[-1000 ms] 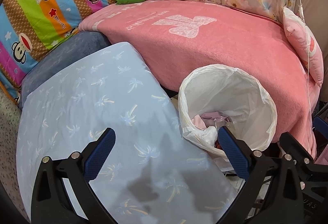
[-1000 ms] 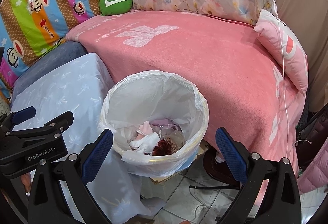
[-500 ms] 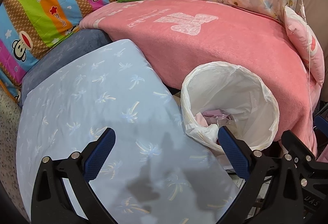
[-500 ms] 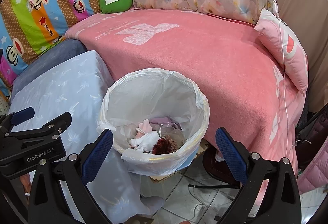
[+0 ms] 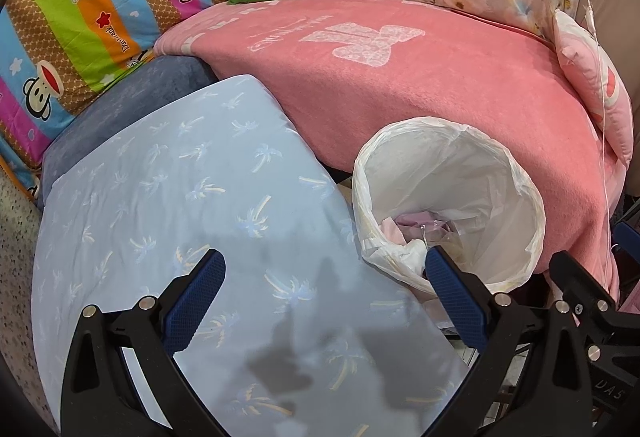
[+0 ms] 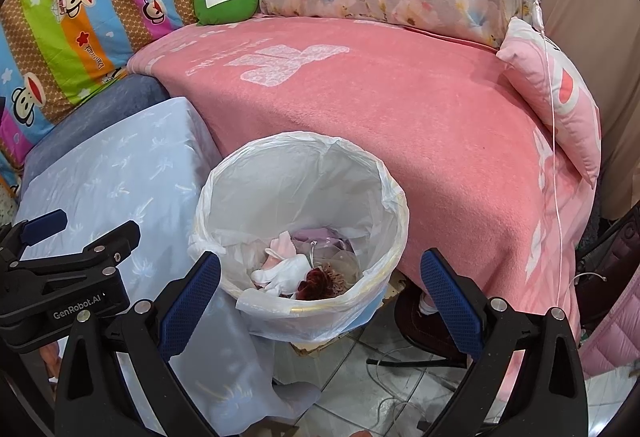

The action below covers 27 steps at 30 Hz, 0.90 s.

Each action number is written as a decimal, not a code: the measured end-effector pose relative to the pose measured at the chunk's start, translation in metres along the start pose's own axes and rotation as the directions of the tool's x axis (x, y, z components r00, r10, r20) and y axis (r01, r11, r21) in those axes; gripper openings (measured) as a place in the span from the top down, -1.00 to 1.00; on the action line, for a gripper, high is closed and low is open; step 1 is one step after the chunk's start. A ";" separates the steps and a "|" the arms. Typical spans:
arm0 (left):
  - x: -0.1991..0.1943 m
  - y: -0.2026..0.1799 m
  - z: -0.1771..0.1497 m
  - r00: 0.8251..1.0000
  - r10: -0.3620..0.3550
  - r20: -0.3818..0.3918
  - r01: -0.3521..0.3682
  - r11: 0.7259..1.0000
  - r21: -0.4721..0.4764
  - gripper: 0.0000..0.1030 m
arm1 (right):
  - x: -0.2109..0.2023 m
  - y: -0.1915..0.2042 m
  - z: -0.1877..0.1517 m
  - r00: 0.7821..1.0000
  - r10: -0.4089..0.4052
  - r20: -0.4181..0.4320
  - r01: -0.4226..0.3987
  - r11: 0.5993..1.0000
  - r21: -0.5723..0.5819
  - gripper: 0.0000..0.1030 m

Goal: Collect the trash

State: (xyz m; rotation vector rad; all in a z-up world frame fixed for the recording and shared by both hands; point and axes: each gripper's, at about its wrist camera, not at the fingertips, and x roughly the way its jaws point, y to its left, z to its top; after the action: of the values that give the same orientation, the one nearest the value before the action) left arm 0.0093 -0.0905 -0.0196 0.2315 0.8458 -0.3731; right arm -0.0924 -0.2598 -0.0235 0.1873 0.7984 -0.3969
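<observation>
- The left tongs (image 5: 324, 277) hang wide open and empty over a pale blue palm-print cloth (image 5: 168, 205) covering the surface.
- The right tongs (image 6: 320, 277) also gape wide and grip nothing; between their blue pads (image 6: 188, 297) sits the trash bin (image 6: 372, 173), lined with a white bag.
- Inside it lie white tissue (image 6: 284, 269), a dark red scrap (image 6: 316, 283) and clear plastic.
- Beyond the bin spreads a pink blanket (image 6: 400, 109), with a green cushion (image 6: 226, 1) at its far left corner.

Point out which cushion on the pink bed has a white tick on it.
The small green cushion at the back of the pink blanket, beside the striped monkey-print bedding. The pink pillow at the right edge has no tick.
</observation>
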 end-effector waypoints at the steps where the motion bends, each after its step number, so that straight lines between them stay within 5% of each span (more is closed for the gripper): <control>1: 0.000 0.000 -0.001 1.000 -0.001 -0.001 0.001 1.000 0.000 -0.87 | 0.000 0.000 0.000 1.000 0.000 0.001 0.000 1.000 -0.001 -0.88; 27: -0.001 -0.003 -0.004 1.000 -0.001 -0.007 0.001 1.000 0.000 -0.87 | -0.003 -0.001 -0.002 1.000 -0.004 0.003 0.004 1.000 0.003 -0.88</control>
State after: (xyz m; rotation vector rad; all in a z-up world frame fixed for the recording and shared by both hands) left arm 0.0052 -0.0917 -0.0215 0.2326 0.8523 -0.3731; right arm -0.0954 -0.2595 -0.0228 0.1882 0.7951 -0.4020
